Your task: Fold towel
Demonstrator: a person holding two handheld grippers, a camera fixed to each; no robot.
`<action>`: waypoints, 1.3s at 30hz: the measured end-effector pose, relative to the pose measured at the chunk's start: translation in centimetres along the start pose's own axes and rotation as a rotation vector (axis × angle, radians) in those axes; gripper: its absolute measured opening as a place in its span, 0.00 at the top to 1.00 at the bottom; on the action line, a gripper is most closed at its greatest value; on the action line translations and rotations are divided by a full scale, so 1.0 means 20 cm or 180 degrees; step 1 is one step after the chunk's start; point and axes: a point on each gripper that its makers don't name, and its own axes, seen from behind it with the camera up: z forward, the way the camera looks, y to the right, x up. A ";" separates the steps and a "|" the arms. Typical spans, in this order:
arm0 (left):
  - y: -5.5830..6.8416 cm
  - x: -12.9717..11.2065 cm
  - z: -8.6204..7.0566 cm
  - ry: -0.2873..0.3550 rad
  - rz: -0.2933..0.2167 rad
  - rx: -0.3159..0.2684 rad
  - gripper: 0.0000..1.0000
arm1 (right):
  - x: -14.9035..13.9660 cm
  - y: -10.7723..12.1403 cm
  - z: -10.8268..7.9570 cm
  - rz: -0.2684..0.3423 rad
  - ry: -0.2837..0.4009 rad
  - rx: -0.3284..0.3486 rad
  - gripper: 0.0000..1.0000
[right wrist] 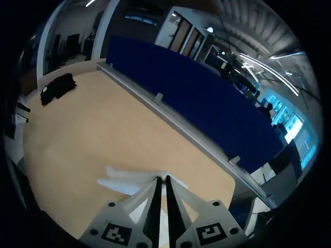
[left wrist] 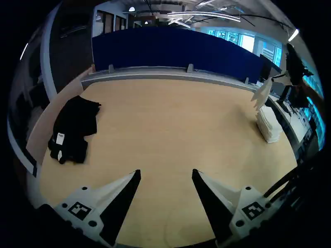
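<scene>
1. Office room with long ceiling lights and bright windows at the far side surrounds the work area.
2. The light wooden tabletop spans most of the left gripper view. In the right gripper view it runs off at a slant.
3. A dark blue partition stands along the tabletop's far edge on a grey rail.
4. A crumpled black garment lies near the tabletop's left edge in the left gripper view, well apart from everything else. In the right gripper view it is small and far off at upper left.
5. A stack of folded white towels sits near the right edge of the tabletop in the left gripper view.
6. The white towel is pinched at the tips of the right tongs, and its layers spread out to the left of the fingers. In the left gripper view it hangs in the air just above the stack, raised off the tabletop.
7. The right tongs are drawn narrow, with only a thin slit between the fingers and towel cloth caught at the tips.
8. The left tongs are spread wide over bare wood, gripping nothing and well apart from the towel and the stack.
</scene>
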 end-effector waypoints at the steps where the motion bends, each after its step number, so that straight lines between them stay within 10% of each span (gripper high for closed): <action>1: 0.01 0.00 0.00 -0.0001 0.0010 -0.0006 0.08 | -0.02 0.01 -0.01 0.0012 -0.0005 -0.0012 0.93; 18: 0.08 -0.01 0.01 -0.0049 0.0120 -0.0071 0.08 | -0.53 0.07 -0.17 0.0272 -0.0300 -0.0186 0.93; 39: 0.09 -0.05 -0.01 -0.0083 0.0210 -0.0046 0.08 | -1.15 -0.14 -0.13 0.1002 -0.0558 -0.0339 0.93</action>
